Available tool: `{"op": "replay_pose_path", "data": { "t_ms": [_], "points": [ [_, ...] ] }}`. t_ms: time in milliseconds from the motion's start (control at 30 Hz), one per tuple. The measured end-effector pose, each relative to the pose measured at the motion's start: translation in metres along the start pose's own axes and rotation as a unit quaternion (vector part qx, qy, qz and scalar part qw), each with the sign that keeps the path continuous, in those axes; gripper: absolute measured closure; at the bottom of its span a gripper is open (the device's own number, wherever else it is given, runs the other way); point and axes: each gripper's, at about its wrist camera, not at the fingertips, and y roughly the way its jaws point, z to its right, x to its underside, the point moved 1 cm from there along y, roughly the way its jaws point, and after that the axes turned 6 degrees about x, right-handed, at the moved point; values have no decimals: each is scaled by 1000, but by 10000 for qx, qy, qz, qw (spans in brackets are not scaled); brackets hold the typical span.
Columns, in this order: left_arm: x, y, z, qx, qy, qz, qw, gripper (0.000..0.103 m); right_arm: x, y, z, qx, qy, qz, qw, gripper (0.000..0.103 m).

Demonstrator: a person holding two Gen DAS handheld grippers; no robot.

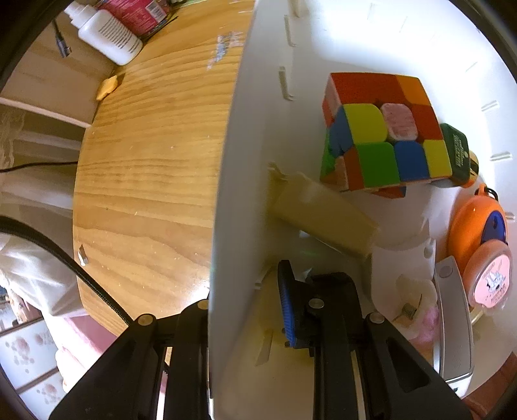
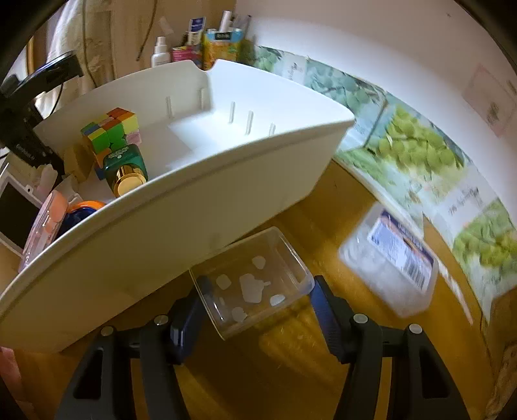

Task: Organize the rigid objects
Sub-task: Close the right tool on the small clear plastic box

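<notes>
Box (image 2: 252,284) between right tool (image 2: 255,310) pads (seemingly gripped)

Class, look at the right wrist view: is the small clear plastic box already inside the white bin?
No. The clear plastic box sits outside the white bin, between the right gripper's jaws.

A round-edged wooden desk (image 1: 152,155) with pale yellow-brown grain carries everything. A large white bin (image 2: 181,206) stands on it, taking up much of the surface. At the far edge in the left wrist view, a white plastic bottle (image 1: 108,38) lies on its side next to a red package (image 1: 135,13), and a small yellow scrap (image 1: 108,86) rests near the rim. In the right wrist view, a blurred clear lidded box with a blue label (image 2: 391,258) sits on the wood just beside a leafy green printed sheet (image 2: 416,152) spread along the desk's far side. Bottles and cartons (image 2: 200,45) cluster behind the bin.
</notes>
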Motion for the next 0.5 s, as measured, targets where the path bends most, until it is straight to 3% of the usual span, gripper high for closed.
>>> {"op": "replay_pose_path", "data": {
  "t_ms": [267, 500],
  "points": [
    [8, -3, 9, 15, 270, 89, 9996, 78, 19, -13, -1, 292, 1043, -524, 9927, 40],
    [13, -6, 21, 70, 622, 81, 9980, 78, 40, -31, -12, 811, 2013, -935, 9717, 40]
  ]
}}
